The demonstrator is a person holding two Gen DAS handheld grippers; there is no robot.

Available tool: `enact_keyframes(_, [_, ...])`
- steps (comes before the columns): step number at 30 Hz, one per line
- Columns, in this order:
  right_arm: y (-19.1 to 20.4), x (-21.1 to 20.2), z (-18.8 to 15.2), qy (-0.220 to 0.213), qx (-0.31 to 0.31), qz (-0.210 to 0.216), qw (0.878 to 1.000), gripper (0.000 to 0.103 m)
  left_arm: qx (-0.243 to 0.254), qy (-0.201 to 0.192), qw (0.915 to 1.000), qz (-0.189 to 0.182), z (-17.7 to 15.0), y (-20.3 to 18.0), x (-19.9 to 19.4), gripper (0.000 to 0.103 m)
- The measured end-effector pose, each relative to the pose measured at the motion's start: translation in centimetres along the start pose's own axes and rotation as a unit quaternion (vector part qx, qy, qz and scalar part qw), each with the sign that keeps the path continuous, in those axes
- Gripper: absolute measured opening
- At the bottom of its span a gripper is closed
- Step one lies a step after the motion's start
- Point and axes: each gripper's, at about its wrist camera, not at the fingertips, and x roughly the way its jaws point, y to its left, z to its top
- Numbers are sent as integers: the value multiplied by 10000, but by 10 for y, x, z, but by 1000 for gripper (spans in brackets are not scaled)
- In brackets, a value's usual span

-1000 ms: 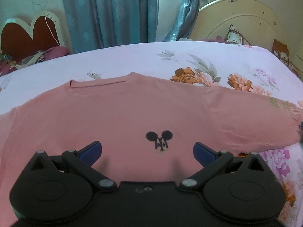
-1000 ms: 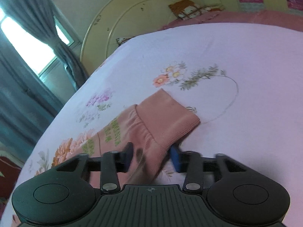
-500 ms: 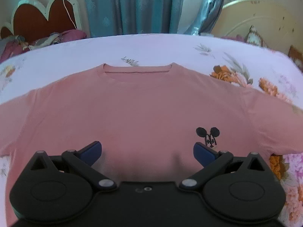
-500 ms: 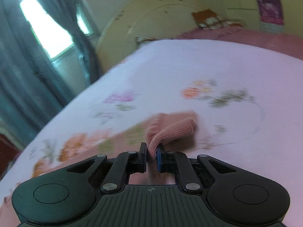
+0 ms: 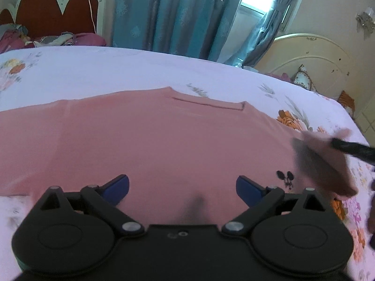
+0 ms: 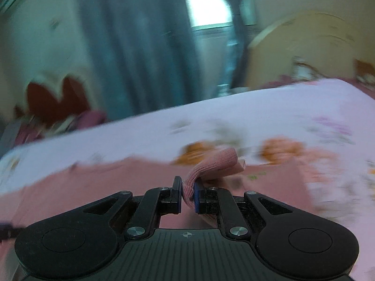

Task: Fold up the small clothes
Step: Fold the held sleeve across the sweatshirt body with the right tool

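My right gripper [image 6: 188, 196] is clamped on the ribbed cuff [image 6: 212, 164] of the pink shirt [image 5: 150, 140], having just closed on it; the sleeve trails off to its right. My left gripper [image 5: 182, 186] stands wide and empty above the shirt's lower body. The shirt lies flat, its sleeves running left to right and its neckline [image 5: 207, 103] on the far side. In my judgement the sleeve must cross inward over the chest; the right hand is the nearer. Beneath is a floral bedsheet [image 5: 117, 70], with blue curtains [image 5: 178, 14] beyond.
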Motion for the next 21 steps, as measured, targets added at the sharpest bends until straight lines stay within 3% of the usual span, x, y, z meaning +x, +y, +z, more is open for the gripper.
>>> enact_keyframes(7, [126, 65, -50, 688, -825, 613, 9923, 9, -62, 38, 10000, -10, 2, 51, -12, 96])
enact_keyframes(9, [147, 80, -66, 983, -1099, 451, 9880, 11, -75, 59, 9999, -39, 3, 55, -10, 95])
enact_keyframes(10, [147, 82, -69, 962, -1184, 376, 9876, 16, -67, 66, 9999, -69, 3, 56, -9, 95])
enact_keyframes(12, [145, 71, -73, 798, -1138, 514, 9890, 50, -72, 88, 9997, -217, 4, 53, -4, 92])
enact_keyframes(16, [120, 52, -76, 756, -915, 446, 9919, 51, -28, 239, 9965, -800, 8, 21, 26, 79])
enact_keyframes(17, [96, 40, -76, 775, -719, 339, 9938, 49, -23, 314, 9953, -920, 9, 12, 37, 71])
enact_keyframes(19, [73, 26, -78, 843, -550, 200, 9947, 35, -56, 522, 9913, -1203, 10, -11, 61, 60])
enact_keyframes(21, [48, 11, -81, 914, -389, 93, 9950, 30, -159, 634, 9891, -1317, 10, -27, 82, 57])
